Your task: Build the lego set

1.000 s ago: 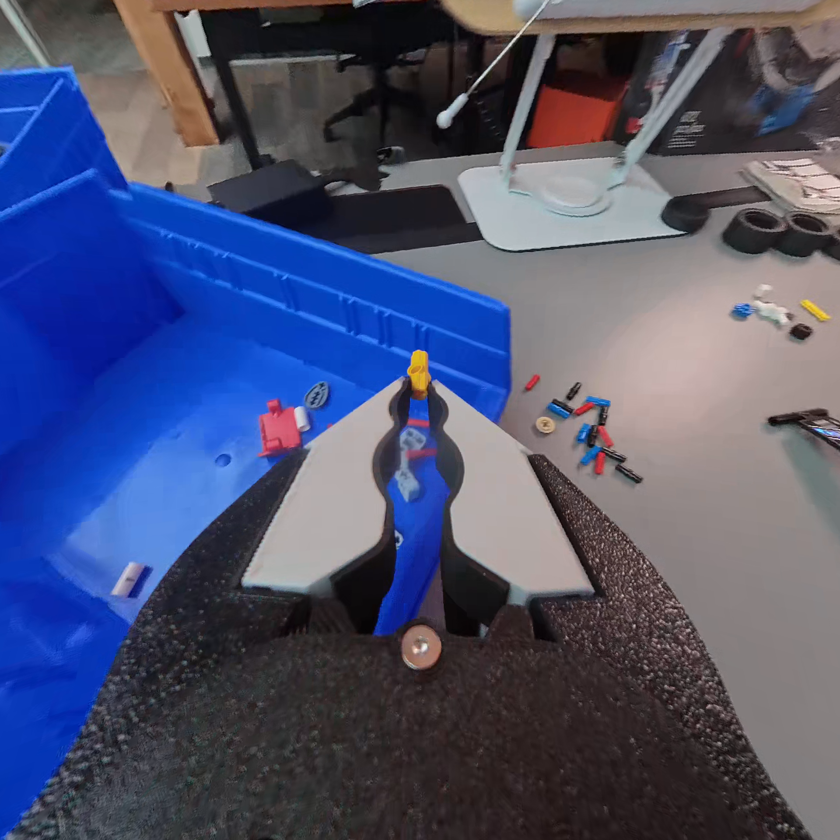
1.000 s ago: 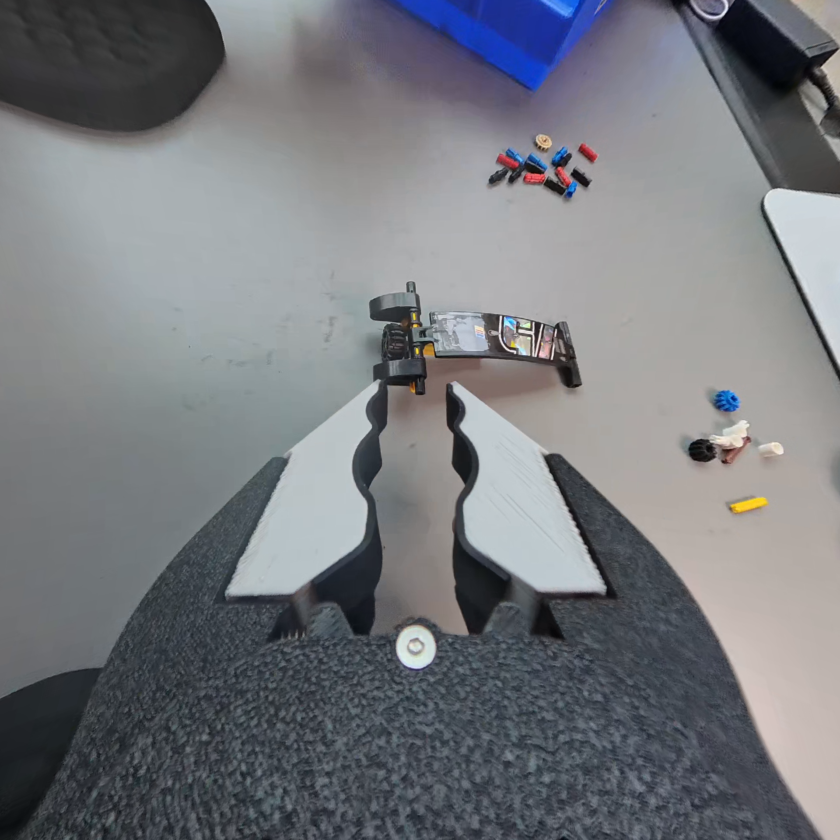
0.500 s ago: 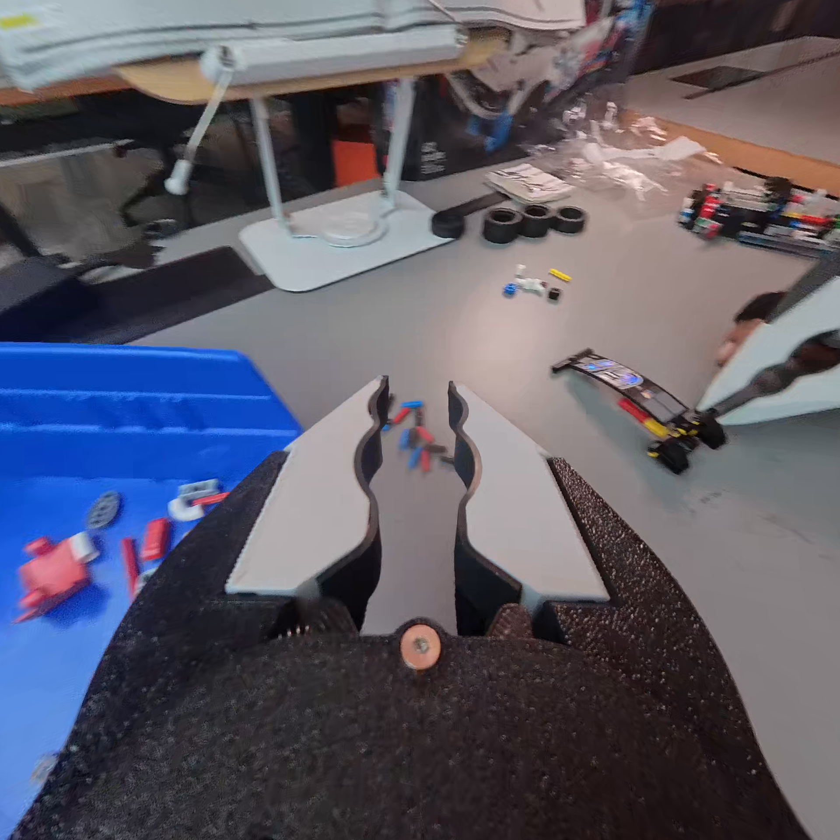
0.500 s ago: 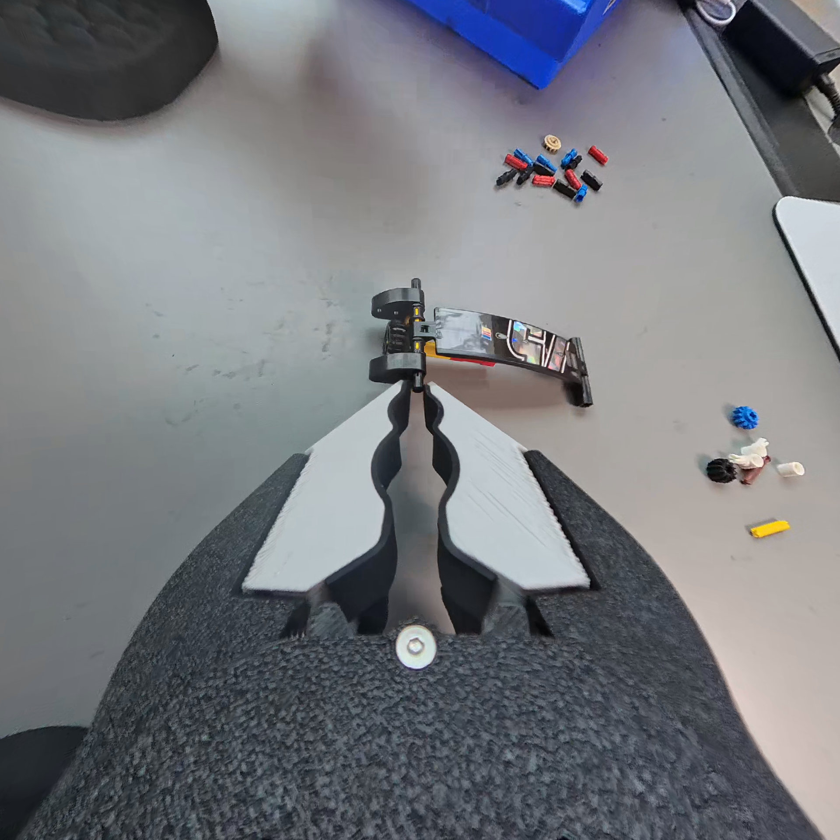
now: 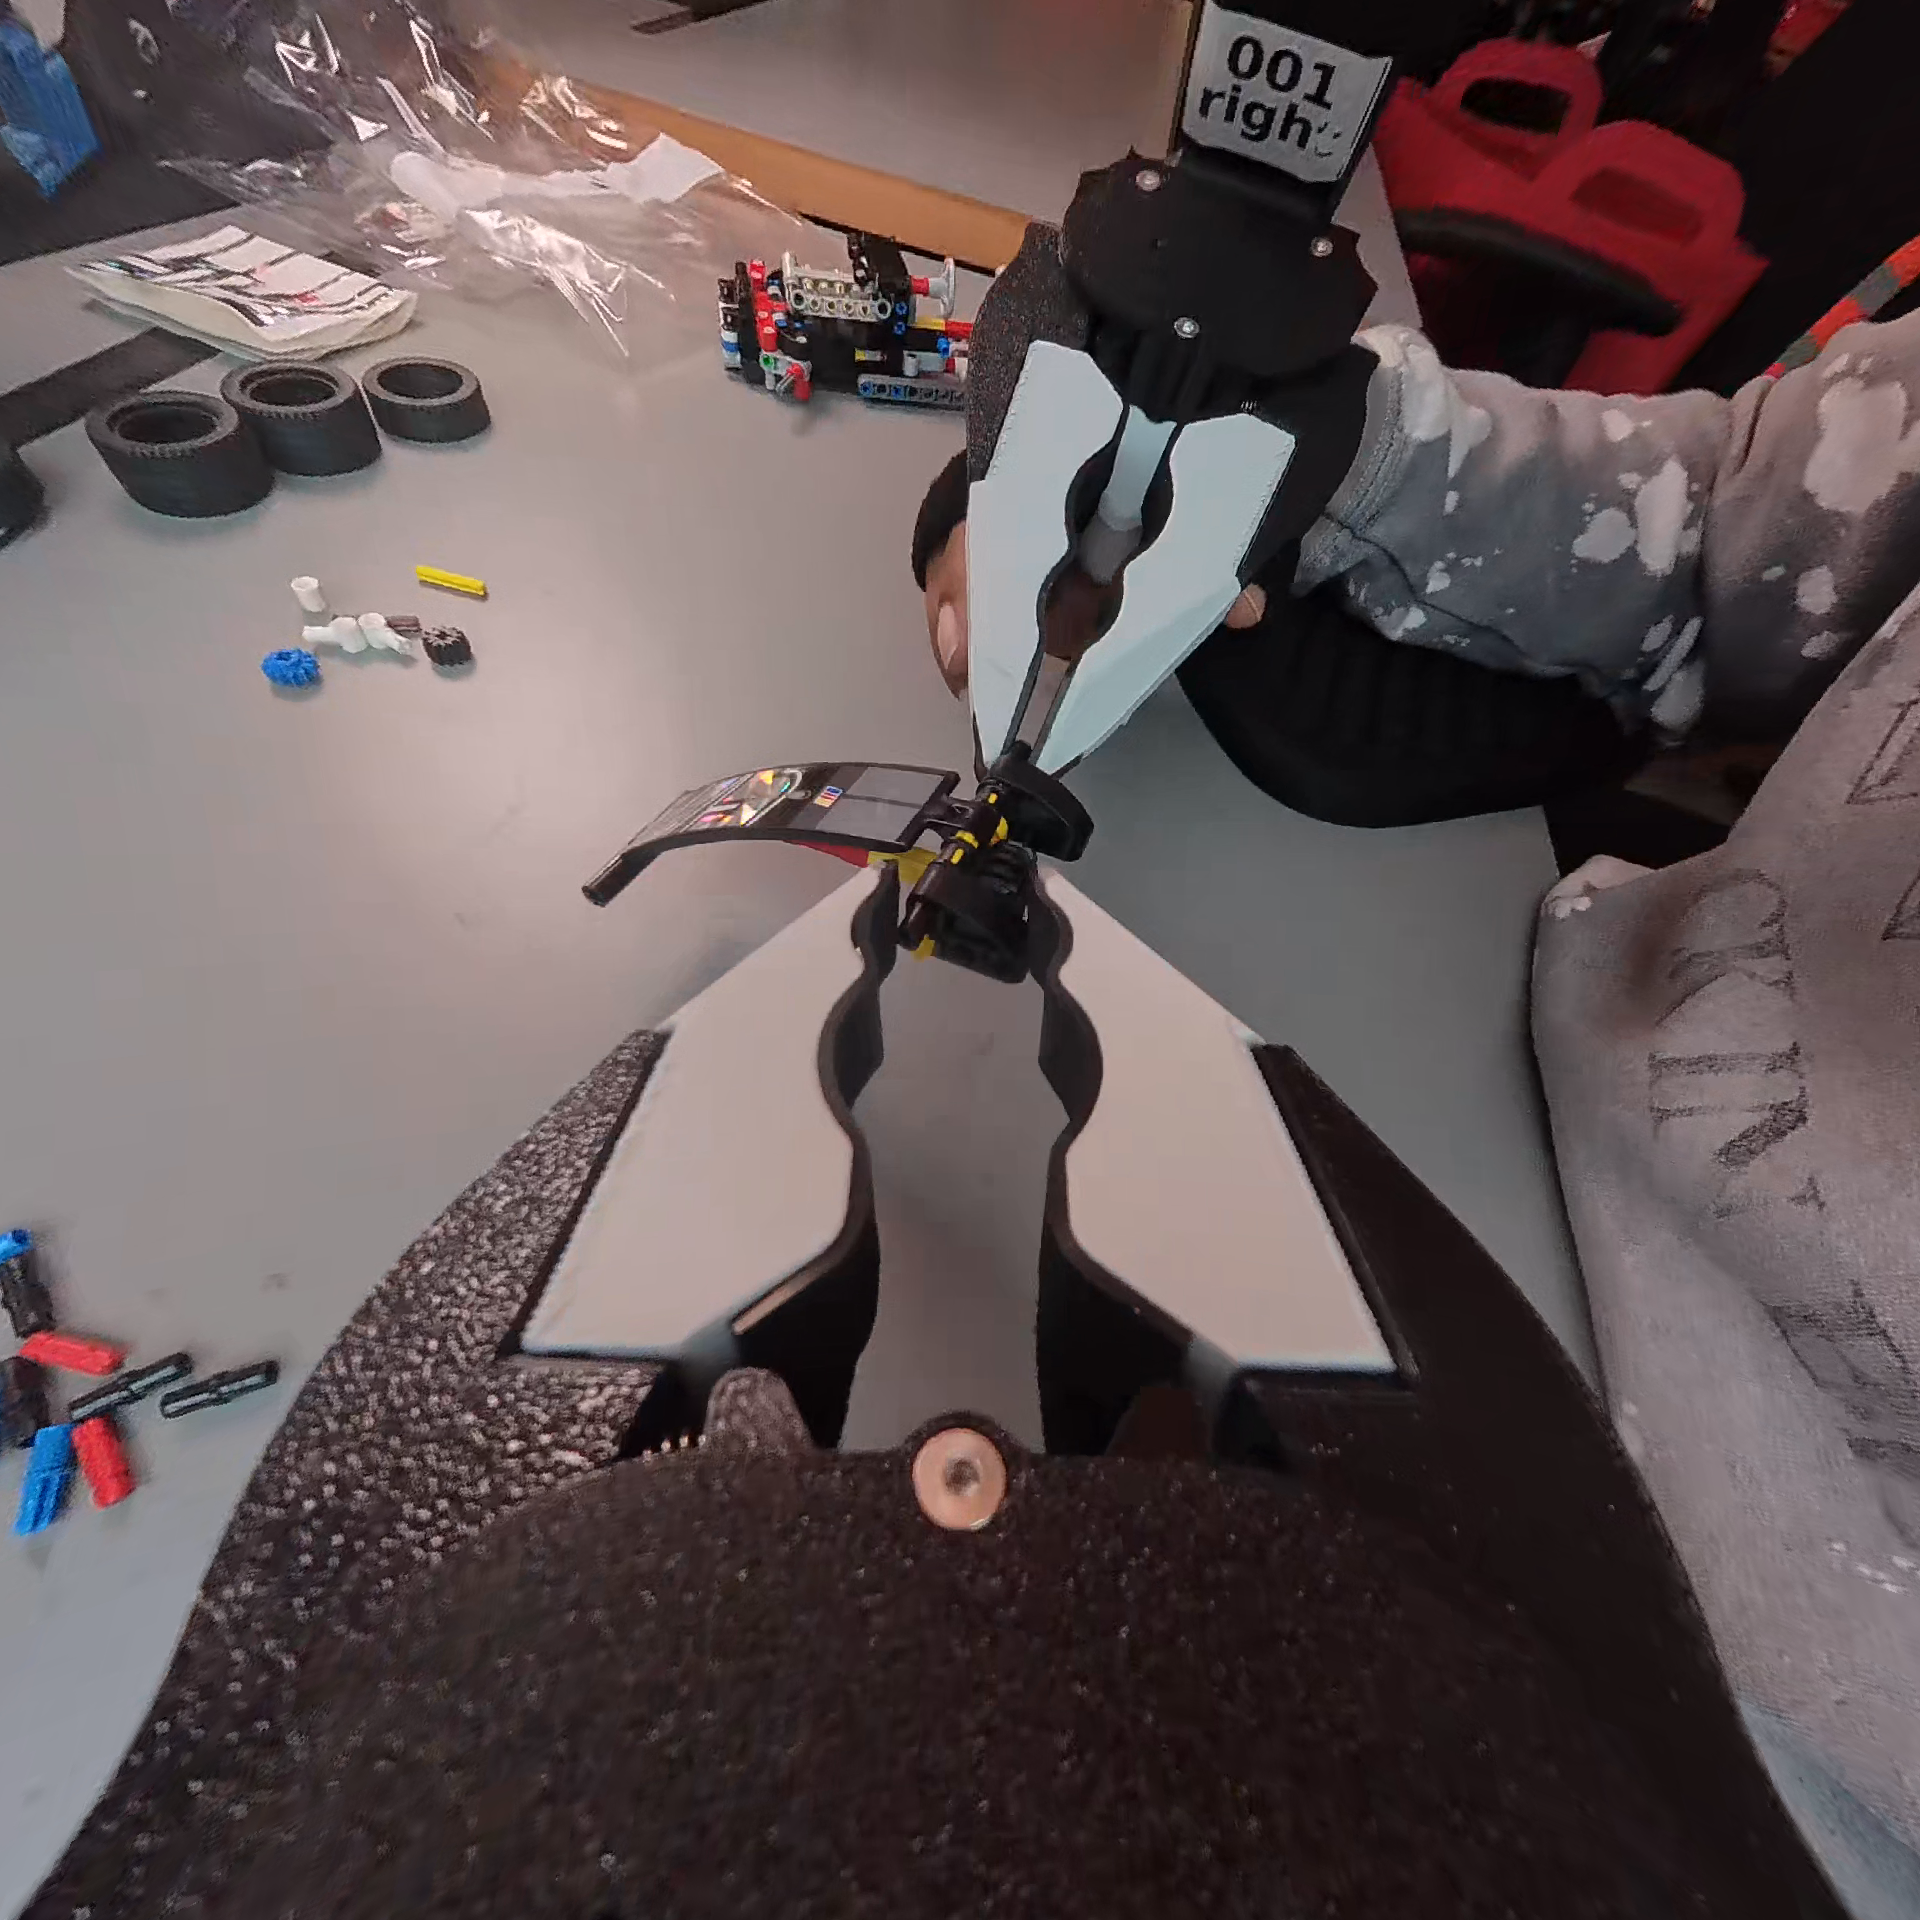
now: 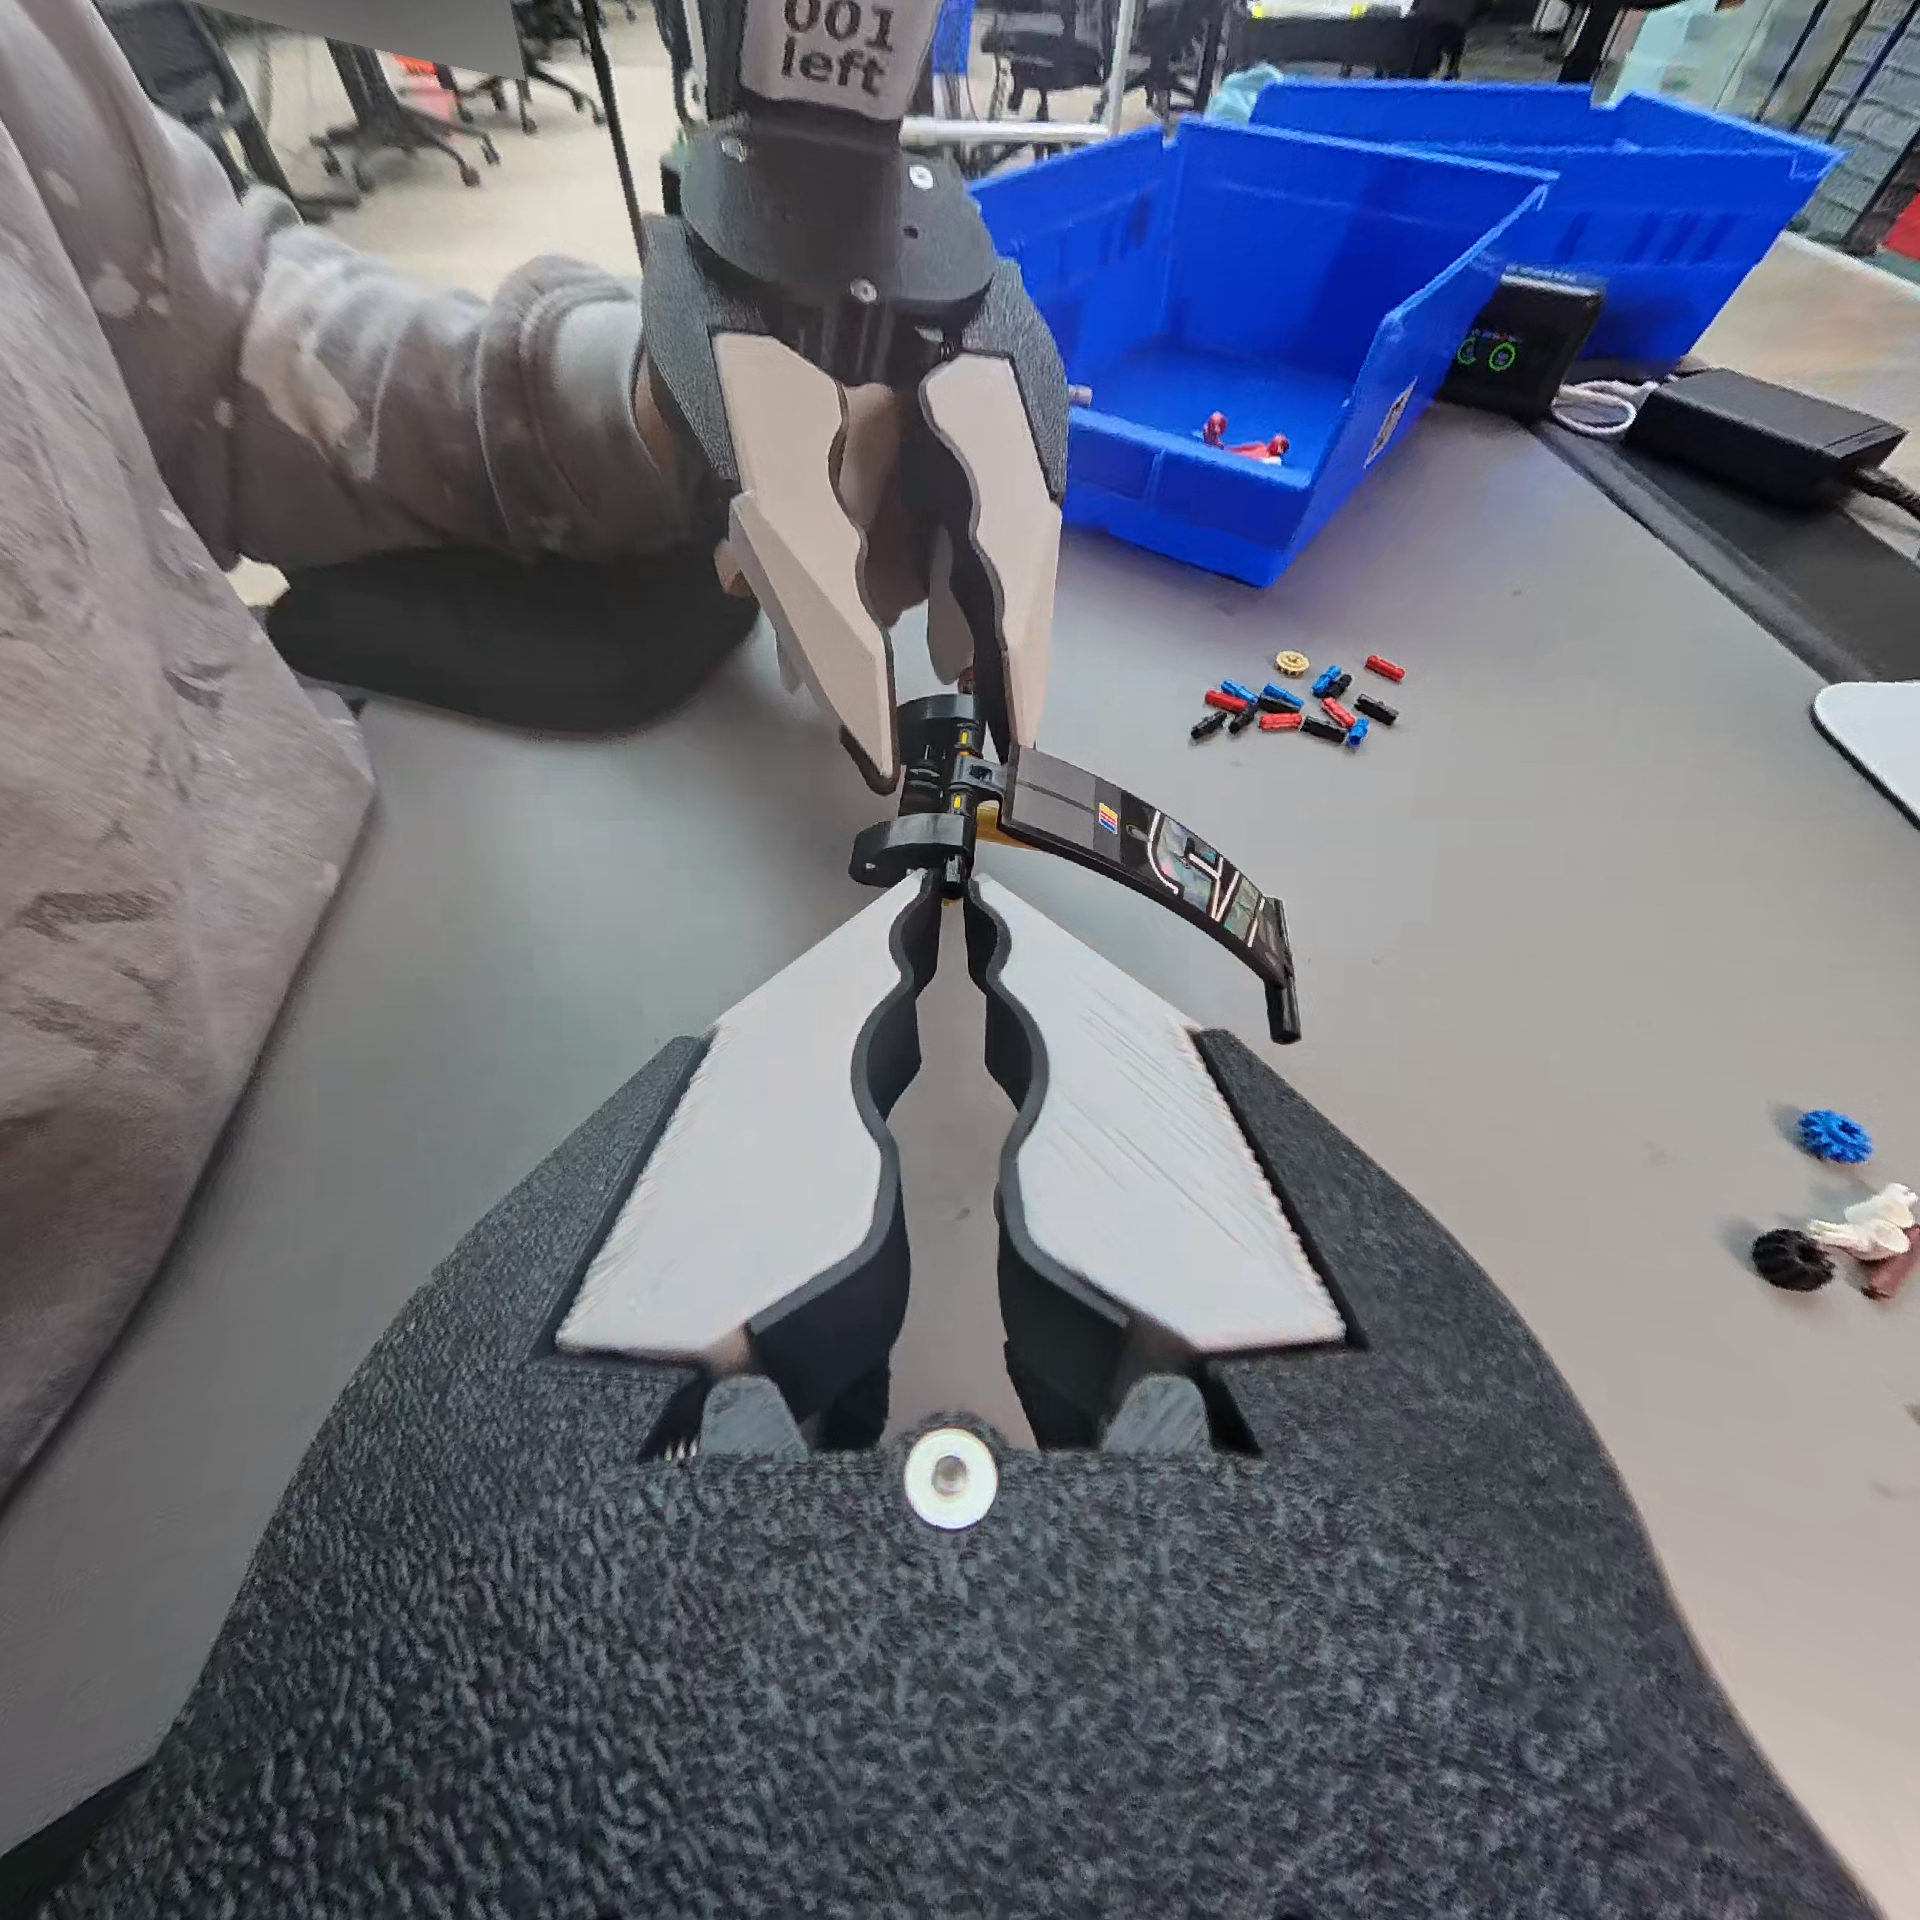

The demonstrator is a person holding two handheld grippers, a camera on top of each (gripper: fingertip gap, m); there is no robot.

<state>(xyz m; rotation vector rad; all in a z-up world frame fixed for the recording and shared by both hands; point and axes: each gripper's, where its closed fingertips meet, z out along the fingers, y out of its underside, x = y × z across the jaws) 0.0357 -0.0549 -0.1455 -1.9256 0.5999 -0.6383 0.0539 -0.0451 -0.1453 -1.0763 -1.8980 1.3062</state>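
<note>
The black lego assembly, a curved stickered wing panel point(image 5: 810, 810) on a black and yellow hub point(image 5: 971, 904), hangs above the grey table. It also shows in the right wrist view point(image 6: 1143, 862). My right gripper point(image 6: 948, 899) is shut on a thin black pin at the hub's end; from the left wrist view it point(image 5: 1013, 764) comes in from above. My left gripper point(image 5: 956, 894) is open, its fingertips on either side of the hub. In the right wrist view it point(image 6: 940, 748) straddles the hub from the far side.
Blue bins point(image 6: 1299, 312) stand at the back. A pile of small pins point(image 6: 1299, 707) lies on the table, as do a blue gear with small parts point(image 5: 289, 667), three tyres point(image 5: 291, 416), a part-built chassis point(image 5: 842, 332) and a booklet point(image 5: 249, 291). A person's sleeves flank both grippers. Less than 4 cm separates the two grippers' tips.
My left gripper let go of a yellow piece, left the blue bin and swung over to the assembly. My right gripper shut on the assembly's pin and lifted it off the table.
</note>
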